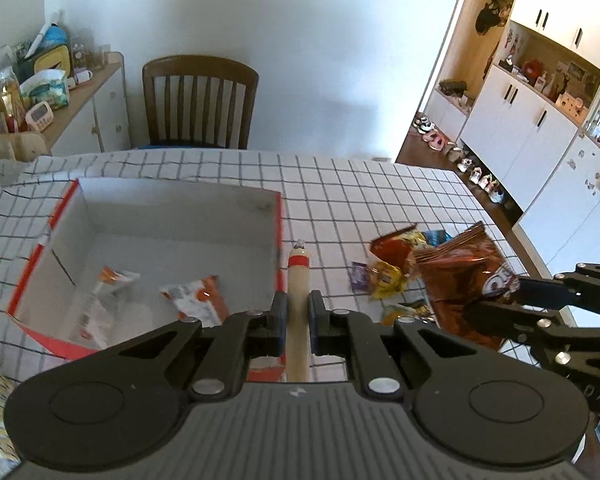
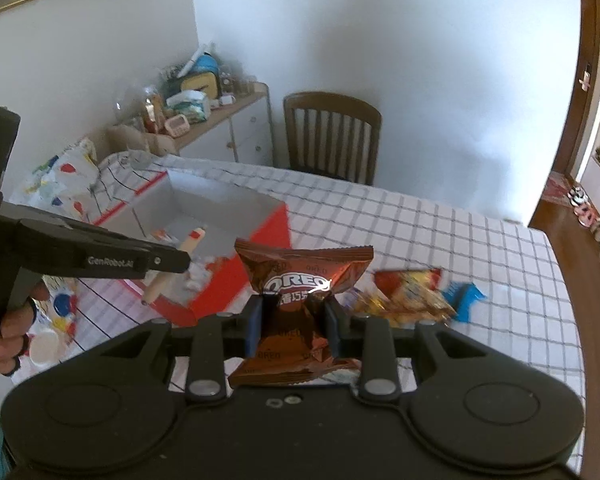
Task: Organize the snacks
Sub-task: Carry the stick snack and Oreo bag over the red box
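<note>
My left gripper (image 1: 298,308) is shut on a beige sausage stick (image 1: 299,280) with a red band, held just right of the red-and-white box (image 1: 180,216). The box holds a few white-and-orange snack packs (image 1: 196,300). My right gripper (image 2: 294,316) is shut on a brown Oreo packet (image 2: 300,276) and holds it above the table, near the box's red corner (image 2: 260,248). The Oreo packet (image 1: 468,276) and the right gripper (image 1: 512,296) also show in the left wrist view. The left gripper (image 2: 172,260) with the stick (image 2: 188,244) shows in the right wrist view.
A pile of loose snack packets (image 1: 392,264) lies on the checked tablecloth (image 1: 340,184) right of the box; it also shows in the right wrist view (image 2: 412,296). A wooden chair (image 1: 200,100) stands at the far edge. A cluttered sideboard (image 1: 80,92) stands at far left.
</note>
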Motion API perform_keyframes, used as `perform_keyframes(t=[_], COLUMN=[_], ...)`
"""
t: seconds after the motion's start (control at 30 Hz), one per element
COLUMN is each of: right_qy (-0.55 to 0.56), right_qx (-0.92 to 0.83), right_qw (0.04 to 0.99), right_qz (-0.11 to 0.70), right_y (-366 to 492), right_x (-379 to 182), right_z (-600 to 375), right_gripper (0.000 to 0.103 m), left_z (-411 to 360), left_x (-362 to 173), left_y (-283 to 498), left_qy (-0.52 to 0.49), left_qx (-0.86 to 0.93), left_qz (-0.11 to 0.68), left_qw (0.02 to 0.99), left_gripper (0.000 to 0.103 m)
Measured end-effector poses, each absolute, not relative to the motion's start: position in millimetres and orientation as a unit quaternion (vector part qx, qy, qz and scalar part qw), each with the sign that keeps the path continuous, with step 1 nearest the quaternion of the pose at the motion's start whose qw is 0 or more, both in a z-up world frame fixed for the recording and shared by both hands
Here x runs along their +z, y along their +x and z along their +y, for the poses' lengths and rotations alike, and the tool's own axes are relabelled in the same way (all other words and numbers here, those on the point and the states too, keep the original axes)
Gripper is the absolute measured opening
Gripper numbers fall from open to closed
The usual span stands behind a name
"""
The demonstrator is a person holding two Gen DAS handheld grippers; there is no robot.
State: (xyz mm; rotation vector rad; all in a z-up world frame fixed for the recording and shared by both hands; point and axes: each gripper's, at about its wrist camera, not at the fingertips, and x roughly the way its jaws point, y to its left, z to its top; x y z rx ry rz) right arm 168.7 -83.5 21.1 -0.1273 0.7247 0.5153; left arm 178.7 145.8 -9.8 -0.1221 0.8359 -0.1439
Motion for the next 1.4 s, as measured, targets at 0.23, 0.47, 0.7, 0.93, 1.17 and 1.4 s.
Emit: perform_keyframes(t=[0.23,0.47,0.7,0.93,1.17,1.4], right_qy=[-0.064,-0.072,-0.081,-0.094,-0.109,-0.114], right_qx=[0.254,0.252,0.245,0.232,0.224,0.221], right_qw=[0.902,0.901,0.897,0.886,0.874,0.867], right_qz=[0.344,0.347,0.36,0.391,0.418,0.432], right_y=[176,190,212,239,259,270], right_x=[25,18,2,-28,-58,-79], right_z=[-25,32,74,105,126,138], right_gripper=[0.031,0.031,0.031,0.031,0.031,0.031], left_z=[196,246,283,300,315,315], left_x=[-1,-6,-29,-60,-90,-113], left_y=[191,213,246,279,306,322], left_qy=[-0.052,-0.049,-0.041,-0.013,-0.007,-0.001], left_qx=[-0.065,-0.053,-0.036,-0.007,0.014,0.016], left_qz=[0.401,0.407,0.425,0.443,0.468,0.492], left_qw=[0.912,0.911,0.904,0.896,0.883,0.87], left_gripper=[0.01,0.01,0.01,0.01,0.01,0.01])
